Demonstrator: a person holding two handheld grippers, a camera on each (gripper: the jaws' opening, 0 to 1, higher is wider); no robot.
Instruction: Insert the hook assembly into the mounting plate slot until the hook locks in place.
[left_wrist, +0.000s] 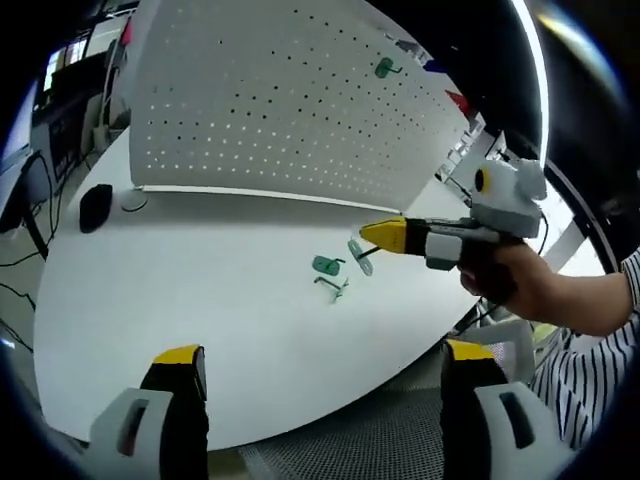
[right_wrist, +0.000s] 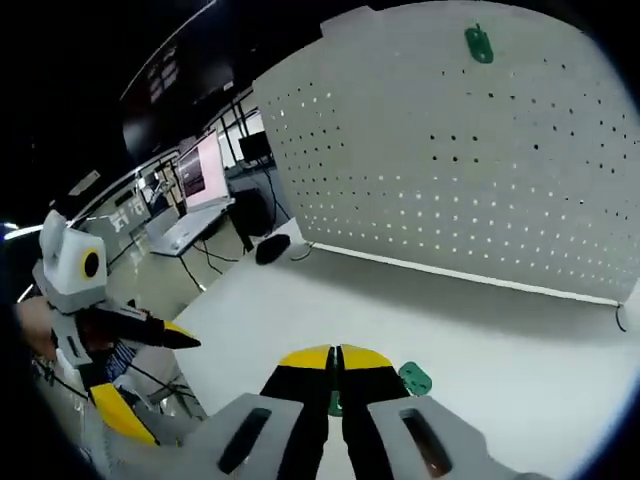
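I see my left gripper (left_wrist: 325, 365) released, jaws wide apart above the white table (left_wrist: 180, 290). My right gripper (right_wrist: 336, 358) is clenched on a green hook (right_wrist: 414, 378) near another hook (left_wrist: 327, 266). One hook (right_wrist: 479, 43) hangs on the pegboard (right_wrist: 480, 170).

2 grippers: left gripper (left_wrist: 325, 365), right gripper (left_wrist: 383, 235). 1 white pegboard (left_wrist: 290, 100). 3 green-capped hooks: 1 mounted hook (left_wrist: 385, 68), 2 table hooks (left_wrist: 327, 265) (left_wrist: 358, 255). 1 black mouse (left_wrist: 95, 205).
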